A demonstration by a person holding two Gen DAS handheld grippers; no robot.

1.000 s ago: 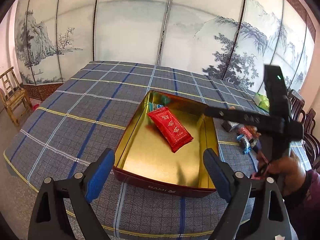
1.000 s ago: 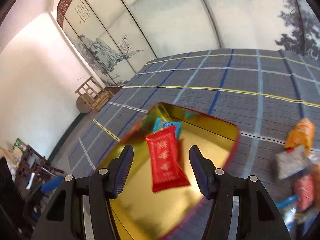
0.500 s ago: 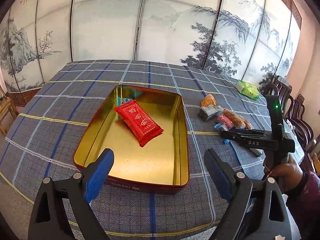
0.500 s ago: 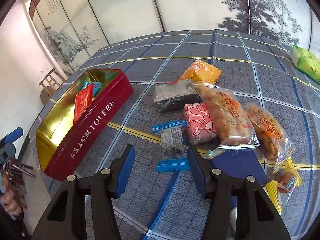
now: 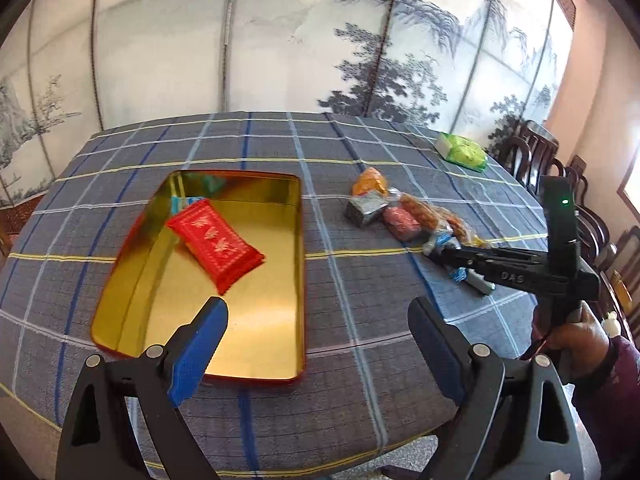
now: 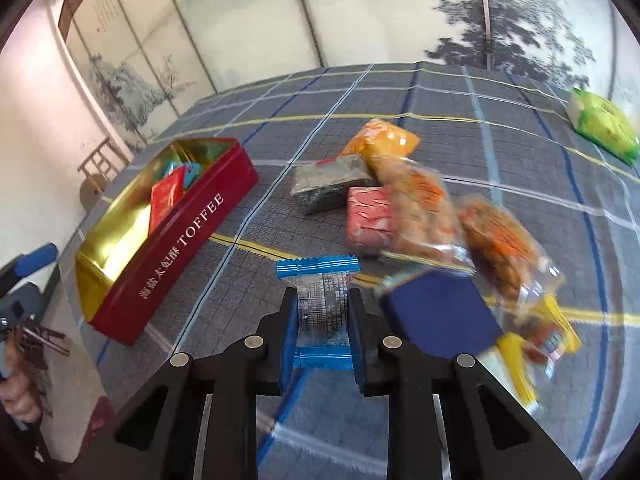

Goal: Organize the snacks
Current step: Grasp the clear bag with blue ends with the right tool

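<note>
Two grippers in play — the right gripper (image 6: pixel 323 312) has clamped its pads on the clear snack packet with blue ends (image 6: pixel 322 304), which lies on the plaid tablecloth (image 6: pixel 460 100) just beside the navy packet (image 6: pixel 440 316) at the near edge of the snack pile. The left gripper (image 5: pixel 318 344) hangs wide apart with nothing between its fingers, above the near end of the red toffee tin (image 5: pixel 256 320) — inside it a red packet (image 5: pixel 216 242) rests against the far-left corner.
</note>
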